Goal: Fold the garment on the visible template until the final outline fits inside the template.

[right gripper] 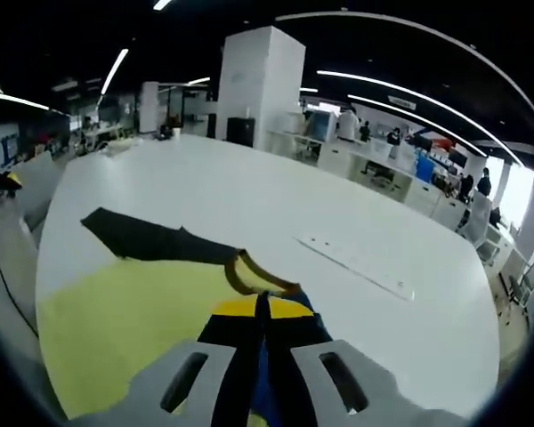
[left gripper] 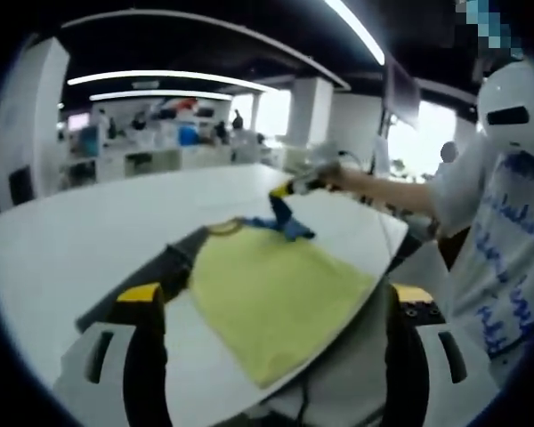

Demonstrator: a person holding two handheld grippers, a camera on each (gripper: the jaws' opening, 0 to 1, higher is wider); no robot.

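Observation:
A yellow T-shirt (left gripper: 271,307) lies flat on the white table (left gripper: 89,222), with a dark sleeve (left gripper: 147,276) spread to one side and a blue sleeve (left gripper: 292,224) on the far side. My left gripper (left gripper: 276,294) hovers wide open near the shirt's hem, holding nothing. My right gripper (left gripper: 283,190) is shut on the blue sleeve and lifts it off the table. In the right gripper view its jaws (right gripper: 262,307) meet on blue cloth just behind the brown-trimmed collar (right gripper: 249,271), with the yellow body (right gripper: 125,325) and dark sleeve (right gripper: 151,240) beyond.
A person in a white printed shirt (left gripper: 503,258) stands at the table's right side. A thin pale strip (right gripper: 356,262) lies on the table past the collar. Desks, chairs and people fill the office in the background (left gripper: 169,133). The table edge (right gripper: 44,267) runs close along the shirt.

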